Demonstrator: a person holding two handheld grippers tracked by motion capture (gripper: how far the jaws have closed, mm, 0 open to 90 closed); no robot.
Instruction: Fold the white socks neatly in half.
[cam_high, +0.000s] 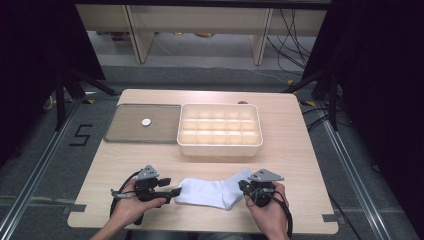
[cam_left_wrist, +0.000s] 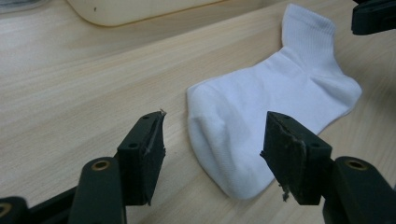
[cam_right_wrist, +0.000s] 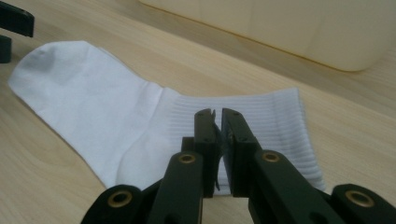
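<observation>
On the pale wooden worktop (cam_high: 210, 97) a grey tray (cam_high: 142, 125) is seen at 11 o'clock, a divided cream box (cam_high: 220, 145) at 12. At 7 o'clock the left claw (cam_high: 175, 192) is held with its 2 jaws spread apart — the toe of a white sock (cam_high: 212, 192) lies between them, untouched. The sock is laid flat near the front edge, at 6 o'clock. At 5 o'clock the right claw (cam_right_wrist: 217, 114) is pressed nearly together — whether the cuff is pinched cannot be told.

Even, soft overhead light on the table (cam_high: 150, 155), dark surroundings; the gripper views' near edges look slightly blurred
</observation>
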